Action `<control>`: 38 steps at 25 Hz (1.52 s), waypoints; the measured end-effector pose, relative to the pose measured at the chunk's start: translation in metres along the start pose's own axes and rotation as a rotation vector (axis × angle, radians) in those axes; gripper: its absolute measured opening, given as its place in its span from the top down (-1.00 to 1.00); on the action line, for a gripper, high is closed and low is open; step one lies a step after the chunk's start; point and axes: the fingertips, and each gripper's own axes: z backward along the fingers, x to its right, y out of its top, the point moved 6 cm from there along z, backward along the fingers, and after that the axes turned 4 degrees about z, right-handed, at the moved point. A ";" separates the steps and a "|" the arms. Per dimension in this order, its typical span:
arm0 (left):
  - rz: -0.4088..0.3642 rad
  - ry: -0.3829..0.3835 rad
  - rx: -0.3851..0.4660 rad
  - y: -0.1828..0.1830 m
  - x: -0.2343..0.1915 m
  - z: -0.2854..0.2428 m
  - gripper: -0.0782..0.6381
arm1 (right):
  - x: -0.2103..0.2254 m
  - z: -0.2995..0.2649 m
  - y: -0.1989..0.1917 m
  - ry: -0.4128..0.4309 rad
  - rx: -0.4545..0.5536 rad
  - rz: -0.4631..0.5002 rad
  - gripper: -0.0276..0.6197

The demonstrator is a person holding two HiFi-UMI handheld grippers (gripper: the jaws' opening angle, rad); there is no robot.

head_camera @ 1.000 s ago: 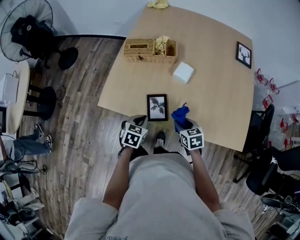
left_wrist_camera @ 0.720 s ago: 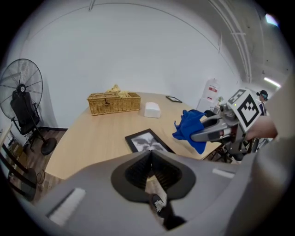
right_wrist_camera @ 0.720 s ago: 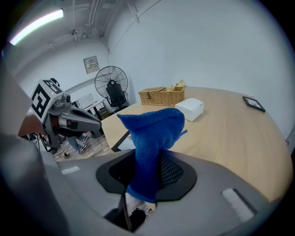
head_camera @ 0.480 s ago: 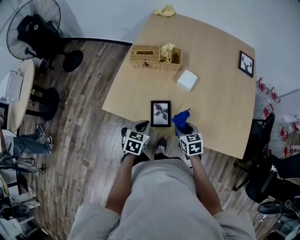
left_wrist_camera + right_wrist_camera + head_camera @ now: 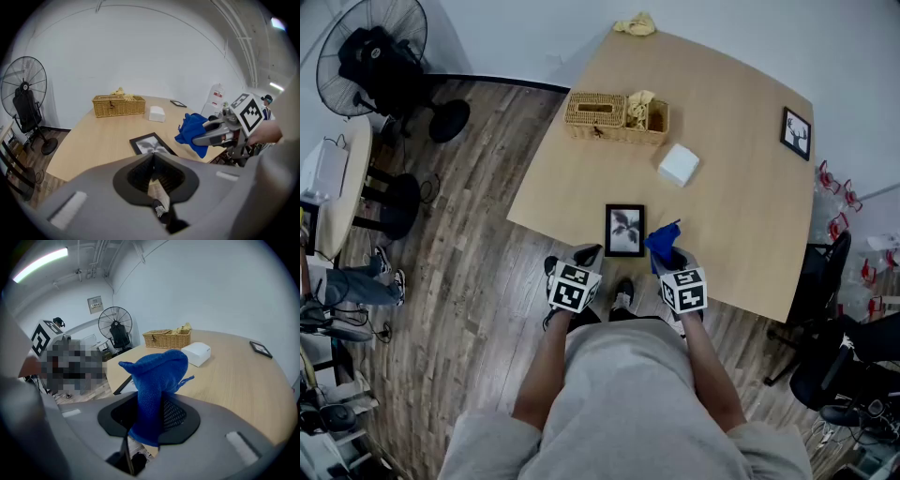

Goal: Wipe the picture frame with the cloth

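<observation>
A black picture frame (image 5: 625, 230) with a leaf print lies flat near the table's front edge; it also shows in the left gripper view (image 5: 151, 143). My right gripper (image 5: 669, 255) hangs just right of the frame, shut on a blue cloth (image 5: 662, 240) that sticks up from its jaws (image 5: 157, 380). My left gripper (image 5: 584, 255) hovers at the table edge just left of the frame, apart from it. Its jaws stand together with nothing between them (image 5: 152, 157). From the left gripper view the cloth (image 5: 194, 131) hangs beside the frame.
A wicker basket (image 5: 616, 116) and a white box (image 5: 678, 164) stand farther back on the table (image 5: 741, 216). A second small frame (image 5: 796, 133) lies at the far right, a yellow rag (image 5: 636, 24) at the far edge. A fan (image 5: 373, 47) stands at left, a chair (image 5: 825, 272) at right.
The head camera has shifted slightly. Both grippers stay at the table's near edge, and the right one still holds the cloth.
</observation>
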 end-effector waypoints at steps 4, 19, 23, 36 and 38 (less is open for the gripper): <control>0.005 -0.001 -0.001 -0.002 0.001 -0.001 0.64 | 0.000 -0.001 0.000 0.002 0.000 0.015 0.57; 0.010 -0.006 -0.011 -0.006 0.000 -0.001 0.64 | -0.003 -0.002 0.001 0.002 -0.004 0.035 0.57; 0.007 -0.006 -0.017 -0.006 0.002 -0.002 0.64 | 0.000 -0.001 0.000 -0.002 0.000 0.038 0.57; 0.008 -0.009 -0.016 -0.005 0.001 -0.005 0.64 | 0.000 -0.003 -0.001 -0.006 -0.015 0.072 0.58; 0.007 -0.007 -0.018 -0.006 0.001 -0.005 0.64 | 0.000 -0.004 0.000 -0.004 -0.013 0.074 0.57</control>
